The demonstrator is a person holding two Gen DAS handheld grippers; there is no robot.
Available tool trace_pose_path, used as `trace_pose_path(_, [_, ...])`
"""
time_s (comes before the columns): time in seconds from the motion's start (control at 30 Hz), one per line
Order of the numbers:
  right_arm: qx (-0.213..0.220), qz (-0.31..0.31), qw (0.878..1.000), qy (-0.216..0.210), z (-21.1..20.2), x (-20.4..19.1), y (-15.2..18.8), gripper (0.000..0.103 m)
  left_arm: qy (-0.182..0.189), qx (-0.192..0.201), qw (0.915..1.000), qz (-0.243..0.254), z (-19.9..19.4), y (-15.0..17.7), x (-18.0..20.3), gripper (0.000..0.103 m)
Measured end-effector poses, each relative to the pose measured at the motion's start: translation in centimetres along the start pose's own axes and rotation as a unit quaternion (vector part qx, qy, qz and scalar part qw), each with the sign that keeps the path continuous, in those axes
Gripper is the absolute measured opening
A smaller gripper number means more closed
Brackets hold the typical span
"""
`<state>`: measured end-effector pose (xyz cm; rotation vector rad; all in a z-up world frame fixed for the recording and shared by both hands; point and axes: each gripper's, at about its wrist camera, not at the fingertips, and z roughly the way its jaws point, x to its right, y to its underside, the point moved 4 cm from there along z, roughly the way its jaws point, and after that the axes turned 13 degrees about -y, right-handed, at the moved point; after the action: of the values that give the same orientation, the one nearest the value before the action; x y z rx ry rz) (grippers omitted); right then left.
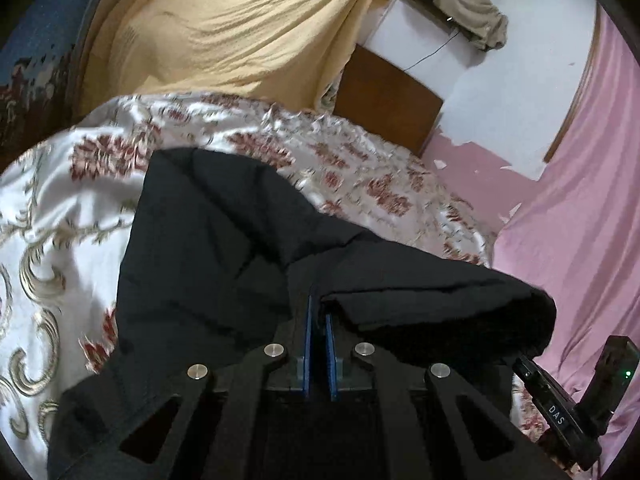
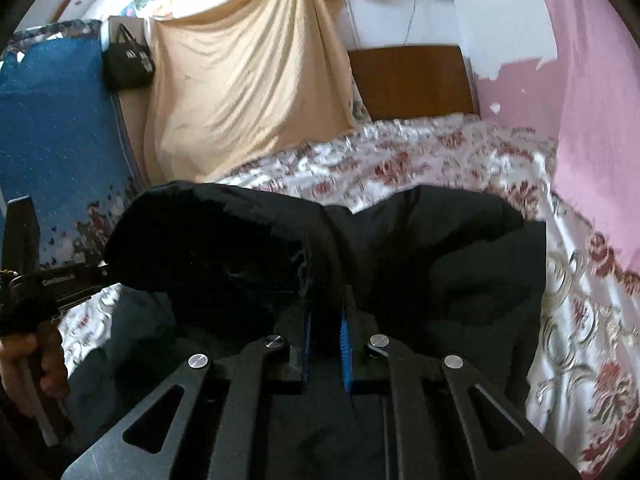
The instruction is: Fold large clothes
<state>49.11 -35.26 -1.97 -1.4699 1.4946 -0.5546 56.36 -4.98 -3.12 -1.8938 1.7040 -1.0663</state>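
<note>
Mid-fold, 2 grippers, left gripper [image 1: 319,312] and right gripper [image 2: 326,316], each pinch the black garment [image 1: 224,248] above the floral bedspread [image 1: 60,200]; next, probably lay it flat.

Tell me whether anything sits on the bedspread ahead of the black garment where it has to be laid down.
Nothing visible does. Both tools, left and right, are shut on the black garment, and the floral bedspread beyond it shows only bare fabric up to the wooden headboard.
</note>
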Motion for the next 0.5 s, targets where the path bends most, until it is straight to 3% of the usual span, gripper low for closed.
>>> trace_pose_path(0.33, [-0.052, 0.030, 0.998, 0.018, 4.3, 2.4, 2.9, 0.009, -0.010, -0.035, 0.9992, 0.012, 4.6, 1.5, -0.9, 0.006])
trace_pose_path(0.5, [-0.042, 0.047, 0.998, -0.006, 2.7, 1.9, 1.7, 0.014, -0.009, -0.029, 0.9992, 0.024, 4.6, 0.9, -0.7, 0.006])
